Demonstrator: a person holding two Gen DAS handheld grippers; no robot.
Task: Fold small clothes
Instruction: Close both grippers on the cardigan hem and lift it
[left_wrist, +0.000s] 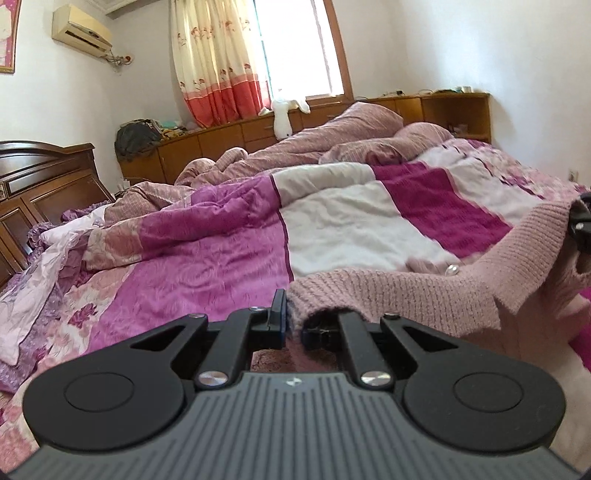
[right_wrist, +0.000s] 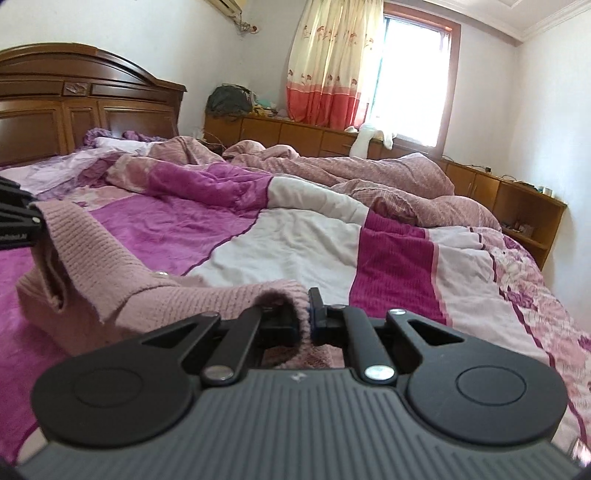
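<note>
My left gripper (left_wrist: 293, 317): clenched on ribbed pink knit sweater (left_wrist: 424, 295) edge.
My right gripper (right_wrist: 303, 314): clenched on its hem.
Beyond my jaws: rumpled quilt (right_wrist: 295, 236).

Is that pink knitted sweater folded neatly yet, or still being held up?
Held up, not yet folded: the pink knitted sweater hangs slack between the left tongs and right tongs, both shut on its edge above the purple patchwork quilt.

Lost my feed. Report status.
Both hand-held grippers, left and right, shut on pink sweater. Sweater lifted over bed. Nothing in the way.
</note>
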